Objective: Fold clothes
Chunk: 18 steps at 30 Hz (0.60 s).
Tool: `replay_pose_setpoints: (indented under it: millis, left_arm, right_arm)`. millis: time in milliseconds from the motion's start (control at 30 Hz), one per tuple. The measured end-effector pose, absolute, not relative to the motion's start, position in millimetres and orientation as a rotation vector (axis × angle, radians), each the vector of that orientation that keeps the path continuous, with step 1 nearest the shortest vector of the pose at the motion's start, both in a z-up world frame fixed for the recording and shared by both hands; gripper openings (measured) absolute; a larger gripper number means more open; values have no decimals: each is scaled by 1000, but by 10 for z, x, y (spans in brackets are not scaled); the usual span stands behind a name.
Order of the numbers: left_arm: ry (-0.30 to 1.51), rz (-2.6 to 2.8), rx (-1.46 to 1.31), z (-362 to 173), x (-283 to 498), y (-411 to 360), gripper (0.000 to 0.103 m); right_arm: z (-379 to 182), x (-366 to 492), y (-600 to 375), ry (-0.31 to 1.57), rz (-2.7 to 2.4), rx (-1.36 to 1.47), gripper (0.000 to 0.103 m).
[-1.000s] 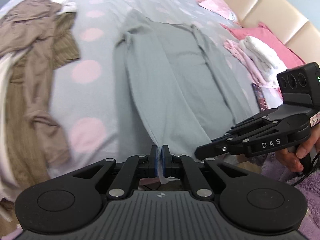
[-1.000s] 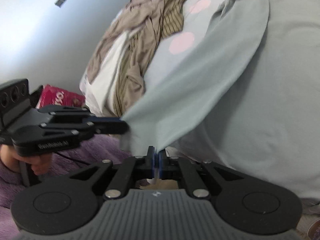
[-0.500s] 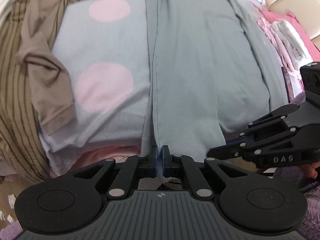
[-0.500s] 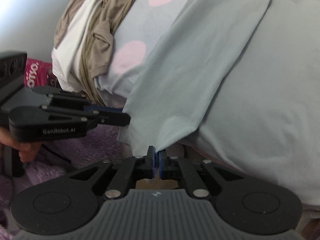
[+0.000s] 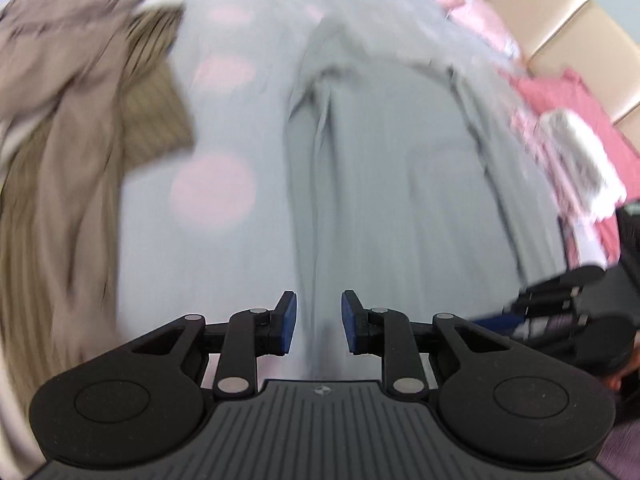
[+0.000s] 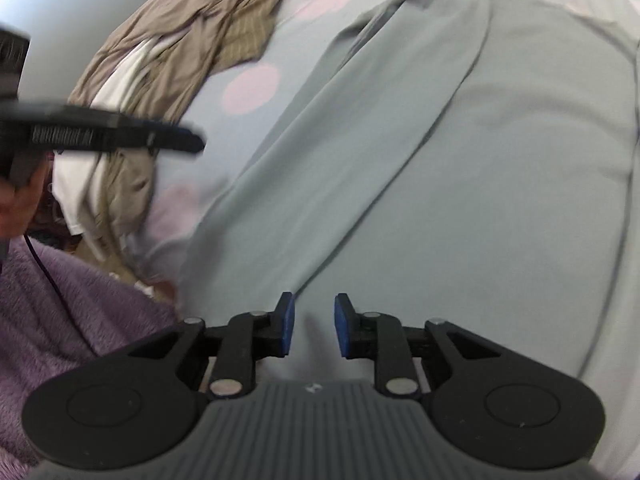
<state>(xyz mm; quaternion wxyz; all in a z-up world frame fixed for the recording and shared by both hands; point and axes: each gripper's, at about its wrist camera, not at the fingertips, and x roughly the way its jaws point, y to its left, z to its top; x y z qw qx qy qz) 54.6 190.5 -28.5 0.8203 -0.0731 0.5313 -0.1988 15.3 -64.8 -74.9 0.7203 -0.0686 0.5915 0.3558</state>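
A pale grey-green garment (image 5: 400, 184) lies spread flat on the bed, one sleeve folded along its left side (image 6: 360, 132). My left gripper (image 5: 316, 322) hovers over the garment's near hem; its jaws are opening, and the cloth lies below the blue pads, not pinched. My right gripper (image 6: 314, 326) is above the same hem further right, jaws opening too, with no cloth gripped. The left gripper (image 6: 120, 136) crosses the upper left of the right wrist view, and the right gripper (image 5: 560, 304) shows at the right edge of the left wrist view.
A heap of brown, striped and white clothes (image 5: 68, 128) lies on the left of the spotted bedspread (image 5: 212, 188). Pink and white folded laundry (image 5: 572, 152) sits at the right by a beige headboard (image 5: 560, 12). A purple fleece sleeve (image 6: 60, 312) is at lower left.
Both grippers let go of the garment's hem and their jaws parted. Both moved forward over the bed, so the hem now lies flat beneath them.
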Motion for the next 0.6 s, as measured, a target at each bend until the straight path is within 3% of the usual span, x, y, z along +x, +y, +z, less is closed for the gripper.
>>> replay_pose_setpoints:
  millis: [267, 600]
  left_arm:
    - [1008, -399, 60, -393, 1454, 1388, 21]
    - [918, -422, 412, -801, 1772, 1040, 21]
  right_arm:
    - [-735, 764, -727, 1242, 744, -183, 25]
    - [-1023, 1301, -716, 1230, 671, 33, 26]
